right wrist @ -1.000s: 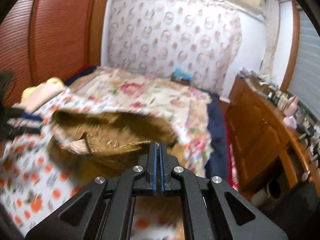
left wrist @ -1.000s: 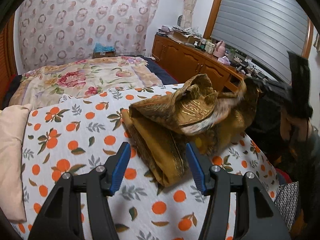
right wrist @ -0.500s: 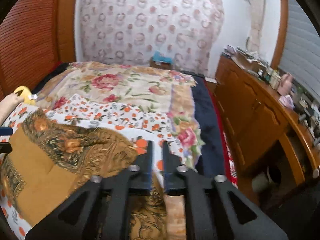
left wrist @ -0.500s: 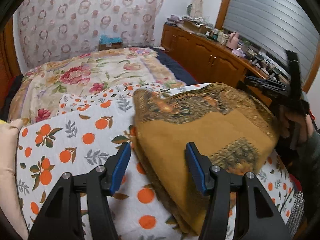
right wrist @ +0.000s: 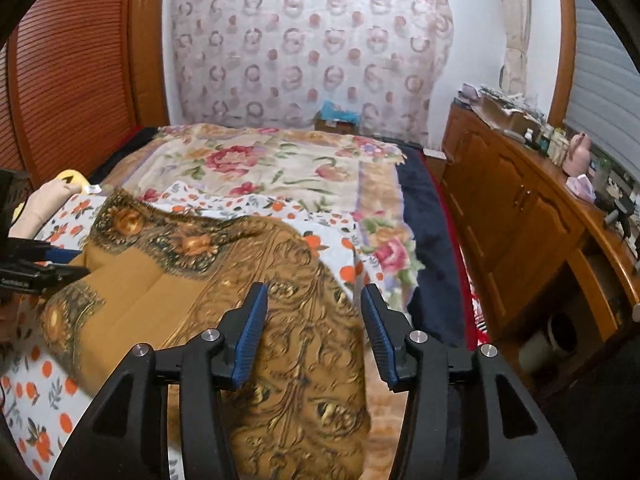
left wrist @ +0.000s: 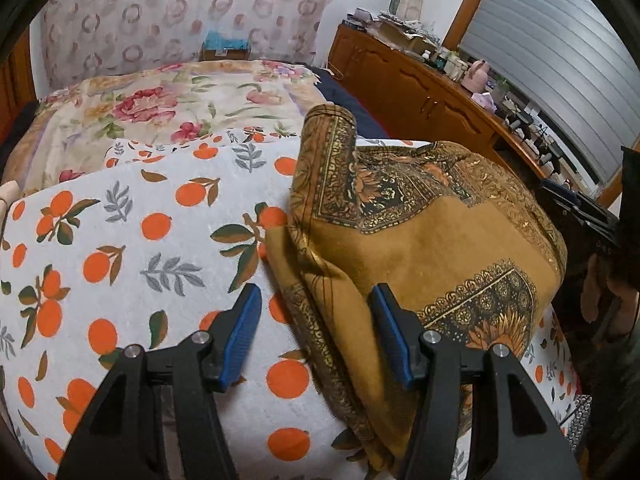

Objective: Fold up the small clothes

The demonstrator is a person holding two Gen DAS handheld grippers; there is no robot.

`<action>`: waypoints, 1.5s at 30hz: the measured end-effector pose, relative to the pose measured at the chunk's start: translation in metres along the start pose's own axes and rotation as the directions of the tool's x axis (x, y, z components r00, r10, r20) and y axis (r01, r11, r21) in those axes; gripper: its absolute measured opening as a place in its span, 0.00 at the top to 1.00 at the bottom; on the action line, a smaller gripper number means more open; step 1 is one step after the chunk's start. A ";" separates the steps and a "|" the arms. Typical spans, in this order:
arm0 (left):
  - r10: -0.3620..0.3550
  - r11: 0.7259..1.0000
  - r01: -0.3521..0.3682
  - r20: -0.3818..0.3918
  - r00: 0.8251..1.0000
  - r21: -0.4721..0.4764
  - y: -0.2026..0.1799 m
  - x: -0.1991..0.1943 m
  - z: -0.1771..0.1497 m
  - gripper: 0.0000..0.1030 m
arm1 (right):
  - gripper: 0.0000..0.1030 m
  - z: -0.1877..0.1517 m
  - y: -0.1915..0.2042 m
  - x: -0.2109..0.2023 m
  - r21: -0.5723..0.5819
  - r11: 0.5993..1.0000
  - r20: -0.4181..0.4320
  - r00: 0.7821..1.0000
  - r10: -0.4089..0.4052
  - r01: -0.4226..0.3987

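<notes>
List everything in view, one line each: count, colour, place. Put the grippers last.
patterned cloth: one, mustard-brown with dark ornate borders, folded on the orange-print sheet.
orange-print sheet: one, white with oranges, over the near bed.
floral blanket: one, cream with red roses, farther up the bed.
pillow: one, pale pink, at the sheet's edge.
sideboard: one, brown wood, along the wall, cluttered on top.
curtain: one, white with pink rings, back wall.
left gripper: black with blue pads, open over the cloth's edge.
right gripper: black with blue pads, jaws opening above the cloth, not pressing it.

Matt mustard cloth garment (left wrist: 432, 240) with glinting gold print; glossy wooden cabinet (right wrist: 520, 216).
</notes>
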State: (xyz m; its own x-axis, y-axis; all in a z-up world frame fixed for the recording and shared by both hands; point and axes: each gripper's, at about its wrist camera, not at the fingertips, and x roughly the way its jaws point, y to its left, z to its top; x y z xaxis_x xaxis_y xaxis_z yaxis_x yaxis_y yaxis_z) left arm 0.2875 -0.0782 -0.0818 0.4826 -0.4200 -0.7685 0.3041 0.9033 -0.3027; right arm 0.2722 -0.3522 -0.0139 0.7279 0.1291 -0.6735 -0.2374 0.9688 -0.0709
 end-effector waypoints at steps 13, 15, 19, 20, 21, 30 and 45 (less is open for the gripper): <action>-0.118 0.991 0.111 0.094 0.989 0.071 -0.012 -0.040 0.001 0.96 | 0.50 -0.006 0.004 -0.011 0.007 0.999 0.002 0.999 0.032 -0.032; -0.122 0.991 0.112 0.132 0.984 0.078 -0.010 -0.059 0.001 0.96 | 0.50 -0.004 0.007 -0.013 0.002 0.999 0.001 0.999 0.032 -0.032; -0.110 0.993 0.099 0.186 0.976 0.064 0.011 -0.100 0.003 0.96 | 0.47 0.002 0.022 -0.022 -0.012 0.997 0.020 0.997 0.080 -0.080; -0.097 0.995 0.087 0.198 0.975 0.056 0.018 -0.108 0.002 0.96 | 0.46 0.004 0.026 -0.022 -0.014 0.996 0.020 0.996 0.091 -0.090; -0.070 0.997 0.060 0.206 0.976 0.052 0.024 -0.113 0.001 0.96 | 0.45 0.005 0.031 -0.021 -0.018 0.994 0.018 0.994 0.105 -0.105; 0.068 0.997 -0.070 0.145 0.987 0.009 0.076 -0.096 -0.026 0.96 | 0.38 0.008 0.071 0.029 0.014 0.974 -0.078 0.971 0.226 -0.226; 0.061 0.998 -0.061 0.109 0.992 -0.007 0.088 -0.068 -0.041 0.95 | 0.38 -0.002 0.093 0.070 0.084 0.951 -0.204 0.929 0.308 -0.296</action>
State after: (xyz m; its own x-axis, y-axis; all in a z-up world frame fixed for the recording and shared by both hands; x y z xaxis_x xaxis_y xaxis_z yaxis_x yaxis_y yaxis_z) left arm 0.2476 0.0329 -0.0797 0.5872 -0.3711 -0.7193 0.2682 0.9277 -0.2596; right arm 0.2996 -0.2539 -0.0687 0.4723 0.3748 -0.7978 -0.3878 0.9011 0.1938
